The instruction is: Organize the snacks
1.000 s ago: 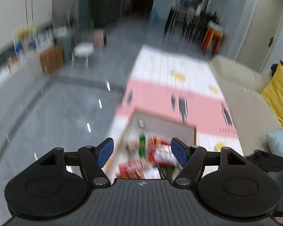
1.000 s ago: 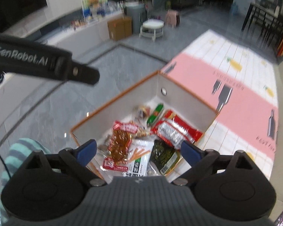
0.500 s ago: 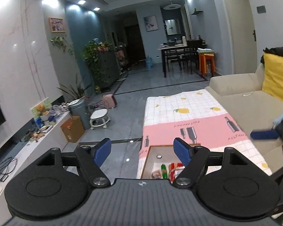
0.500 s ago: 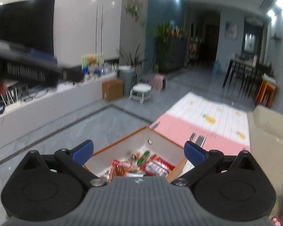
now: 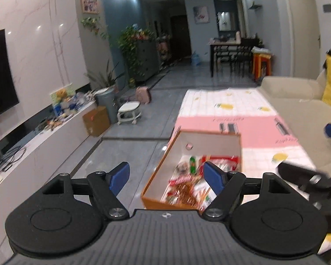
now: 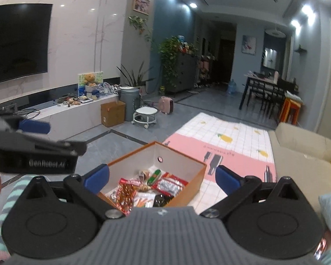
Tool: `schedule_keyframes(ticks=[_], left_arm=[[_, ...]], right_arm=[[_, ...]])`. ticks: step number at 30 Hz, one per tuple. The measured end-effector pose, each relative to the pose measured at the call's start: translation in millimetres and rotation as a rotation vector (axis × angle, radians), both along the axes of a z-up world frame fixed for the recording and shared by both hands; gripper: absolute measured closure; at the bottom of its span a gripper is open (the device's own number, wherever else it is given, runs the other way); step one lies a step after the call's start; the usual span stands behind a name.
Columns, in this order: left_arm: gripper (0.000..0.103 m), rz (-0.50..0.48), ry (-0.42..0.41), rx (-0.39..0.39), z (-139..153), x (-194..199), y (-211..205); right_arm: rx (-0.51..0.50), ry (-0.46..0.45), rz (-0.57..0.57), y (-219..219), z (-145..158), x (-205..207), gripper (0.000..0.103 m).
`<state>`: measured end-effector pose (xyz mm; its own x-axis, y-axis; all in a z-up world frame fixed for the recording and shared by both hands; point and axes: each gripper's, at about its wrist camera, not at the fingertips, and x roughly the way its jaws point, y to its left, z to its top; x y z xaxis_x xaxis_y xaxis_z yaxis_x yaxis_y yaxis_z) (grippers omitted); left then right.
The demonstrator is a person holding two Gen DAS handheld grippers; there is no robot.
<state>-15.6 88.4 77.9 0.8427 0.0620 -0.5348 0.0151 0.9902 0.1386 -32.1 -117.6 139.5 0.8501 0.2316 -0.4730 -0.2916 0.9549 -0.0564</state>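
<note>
Black claw (image 6: 162, 177), blue pads (image 6: 97, 175), silver screws, white "GenRobot.AI" lettering; teal-striped sleeve (image 6: 10, 201).

Recessed ceiling spots (image 6: 306, 11) at twelve to two o'clock light the room evenly, cool and moderately bright; they flare into soft white blobs. The glossy grey floor (image 5: 125, 154) carries faint reflections. Strong fisheye bending curves the walls and darkens the corners of both views. In the left wrist view the snack box (image 5: 187, 176) at five o'clock is smeared by motion blur, and the far room is soft. The right wrist view is sharper, with the snacks (image 6: 143, 190) readable and only slight edge softness.
</note>
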Motion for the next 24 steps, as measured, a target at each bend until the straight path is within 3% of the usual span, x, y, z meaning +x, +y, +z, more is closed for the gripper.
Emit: schedule_keyframes(ticks=[11,24], left_arm=[[0.014,0.017,0.088,-0.049,-27.3,-17.3,0.1],[0.014,0.028,0.097,-0.044,-31.2,-22.5,-0.3]], right_arm=[[-0.033,0.036,-0.057,0.9,-26.2,-4.3,0.004],[-0.014,0.037,-0.083,-11.8,-28.6,-12.4,0.004]])
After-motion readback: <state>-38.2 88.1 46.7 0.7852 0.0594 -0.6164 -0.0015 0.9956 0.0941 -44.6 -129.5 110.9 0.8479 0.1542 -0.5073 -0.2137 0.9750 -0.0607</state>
